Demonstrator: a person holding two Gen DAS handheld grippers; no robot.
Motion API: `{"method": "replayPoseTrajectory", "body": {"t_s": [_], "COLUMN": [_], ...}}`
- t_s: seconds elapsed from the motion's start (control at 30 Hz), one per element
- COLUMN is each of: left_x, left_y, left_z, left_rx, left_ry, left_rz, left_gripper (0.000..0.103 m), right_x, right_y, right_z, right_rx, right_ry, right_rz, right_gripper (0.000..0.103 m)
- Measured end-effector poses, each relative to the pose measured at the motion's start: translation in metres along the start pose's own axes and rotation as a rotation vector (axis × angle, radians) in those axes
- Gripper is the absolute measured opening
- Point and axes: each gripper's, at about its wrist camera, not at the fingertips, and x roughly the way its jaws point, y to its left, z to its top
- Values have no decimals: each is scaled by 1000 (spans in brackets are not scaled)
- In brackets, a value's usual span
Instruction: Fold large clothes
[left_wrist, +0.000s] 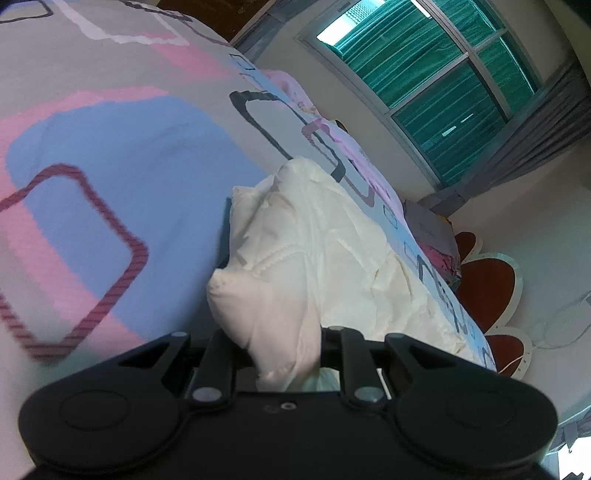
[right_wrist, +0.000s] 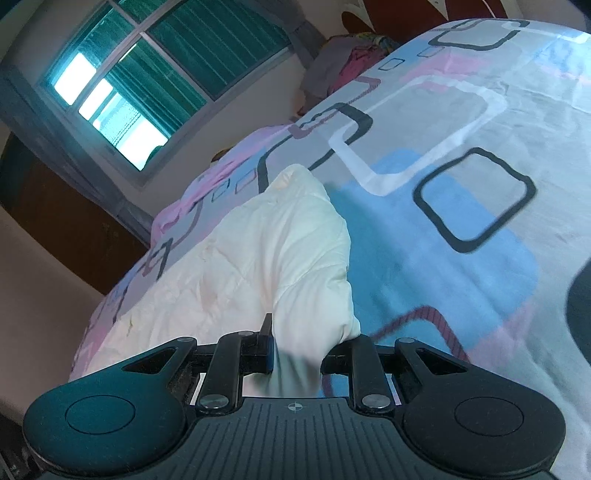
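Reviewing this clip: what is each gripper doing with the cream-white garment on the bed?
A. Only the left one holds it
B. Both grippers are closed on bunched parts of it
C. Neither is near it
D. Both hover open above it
B: the left gripper and the right gripper each pinch a bunch of the cream-white garment between their fingers, over the patterned bedsheet.

The right claw (right_wrist: 295, 354) is closed on a fold of the cream-white garment (right_wrist: 258, 258), which lies on the bed (right_wrist: 461, 155). The bed has a sheet with blue, pink and grey squares. A window (right_wrist: 122, 85) with green curtains is behind, at the upper left.
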Motion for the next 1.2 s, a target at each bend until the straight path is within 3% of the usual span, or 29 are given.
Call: {"method": "replayPoseTrajectory", "body": {"t_s": [0.3, 0.43, 0.5, 0.57, 0.6, 0.63, 0.67, 0.7, 0.73, 0.77, 0.8, 0.9, 1.0, 1.1, 1.2], "left_x": [11, 14, 14, 11, 8, 4, -1, -6, -7, -7, -6, 5, 13, 19, 16], "left_y": [11, 18, 23, 23, 23, 22, 21, 21, 22, 23, 25, 32, 35, 37, 31], "left_z": [-10, -12, -14, -15, -16, -16, -17, -18, -18, -17, -15, -10, -6, -4, -3], "left_rx": [16, -8, -30, -37, -38, -38, -33, -28, -28, -32, -34, -56, -83, -91, -58], "left_ry": [27, 33, 27, 18, 11, -6, -30, -56, -63, -63, -59, -43, -39, -27, -28], "left_rz": [35, 43, 46, 40, 37, 30, 25, 19, 12, 7, 10, 9, -8, -28, -39], "left_gripper": [23, 40, 47, 52, 63, 78, 83, 83, 82, 81, 78, 64, 57, 40, 26], "right_x": [12, 16, 17, 15, 10, 2, -9, -21, -30, -37, -42, -44, -21, 20, 57], "right_y": [-22, -32, -35, -39, -41, -42, -42, -43, -43, -41, -37, -5, 45, 104, 143], "right_z": [-13, -16, -17, -17, -17, -17, -19, -20, -21, -20, -18, -16, -20, -31, -43], "right_rx": [38, 46, 41, 53, 59, 52, 36, 16, 3, -14, -33, -143, -271, -385, -456], "right_ry": [32, 42, 43, 39, 28, 0, -46, -82, -105, -116, -117, -133, -83, -24, 13], "right_rz": [-18, -16, -21, -19, -47, -92, -116, -118, -127, -126, -125, -86, -32, 41, 58], "right_gripper": [20, 20, 25, 39, 63, 74, 79, 78, 71, 41, 23, 4, 4, 0, 0]}}
